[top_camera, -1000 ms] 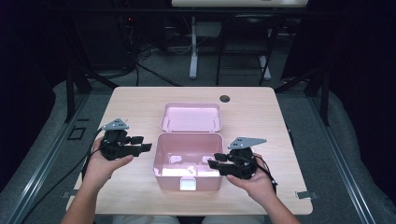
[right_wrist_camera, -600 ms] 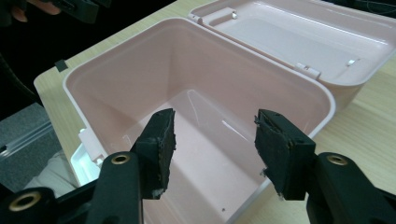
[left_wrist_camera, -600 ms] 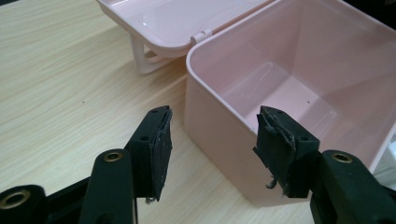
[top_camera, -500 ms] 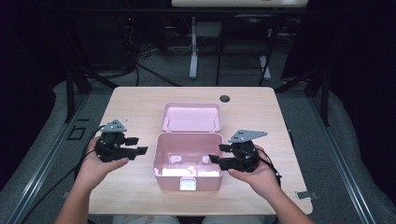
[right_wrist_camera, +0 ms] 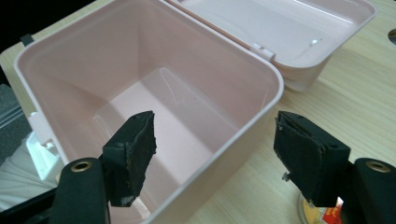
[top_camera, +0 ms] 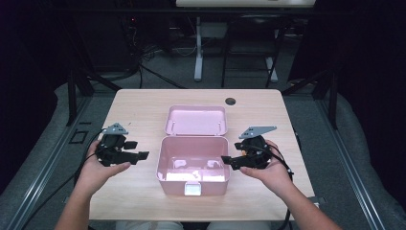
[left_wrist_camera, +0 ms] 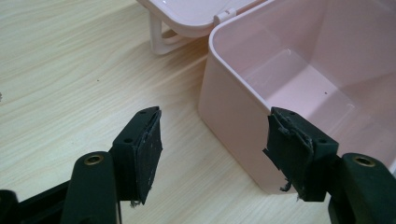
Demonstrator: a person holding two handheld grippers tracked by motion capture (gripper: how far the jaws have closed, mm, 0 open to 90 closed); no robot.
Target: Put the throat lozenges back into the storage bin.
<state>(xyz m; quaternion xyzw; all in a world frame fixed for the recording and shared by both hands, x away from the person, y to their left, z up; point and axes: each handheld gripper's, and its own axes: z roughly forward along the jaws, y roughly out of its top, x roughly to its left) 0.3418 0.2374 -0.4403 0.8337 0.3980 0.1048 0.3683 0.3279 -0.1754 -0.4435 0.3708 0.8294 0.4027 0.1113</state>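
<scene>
An open pink plastic box stands mid-table, its lid laid back behind it. My left gripper rests in a hand left of the box. Its jaws have just been opening and stand wide apart. In the left gripper view the box's near corner lies just beyond them, untouched. My right gripper is at the box's right side. Its jaws have also just been opening. In the right gripper view they straddle the box wall without pressing it. The box looks empty inside.
The light wood table has a dark round hole near its far edge. A small round thing with a red and yellow label lies under my right jaw. Cables trail off the table's left side. Desk legs stand behind.
Both grippers' jaws have spread wider. The right gripper has shifted a little up and away from the near edge, still beside the box. The left hand has stayed put.
</scene>
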